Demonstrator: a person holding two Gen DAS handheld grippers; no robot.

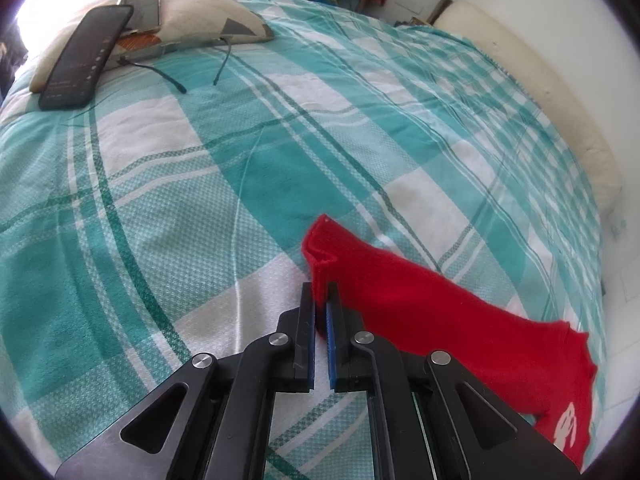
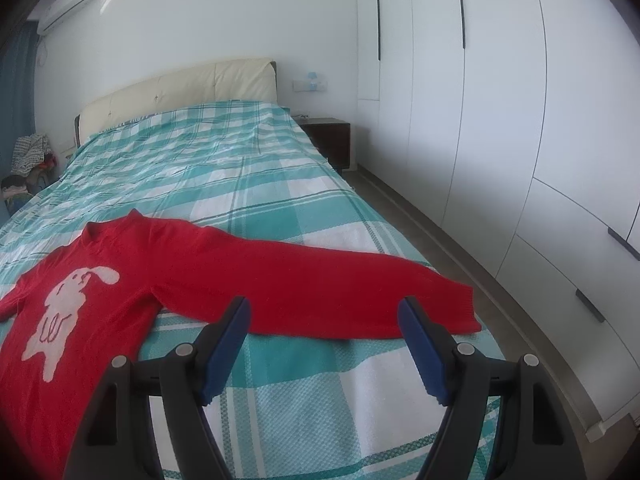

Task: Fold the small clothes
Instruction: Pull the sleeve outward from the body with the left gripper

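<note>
A small red sweater (image 2: 120,280) with a white rabbit design lies front up on the teal checked bedspread (image 2: 240,184). In the right wrist view its one sleeve (image 2: 320,288) stretches out flat toward the bed's right edge. My right gripper (image 2: 324,312) is open and empty, just in front of that sleeve. In the left wrist view my left gripper (image 1: 320,292) is shut on the cuff end of the other red sleeve (image 1: 400,292), which is lifted a little off the bedspread (image 1: 240,184).
A pillow (image 1: 192,12) at the far left carries two phones (image 1: 88,56) and cables. A cream headboard (image 2: 180,88), a dark nightstand (image 2: 332,140) and white wardrobes (image 2: 500,120) are in the right wrist view. The bed's right edge drops to the floor.
</note>
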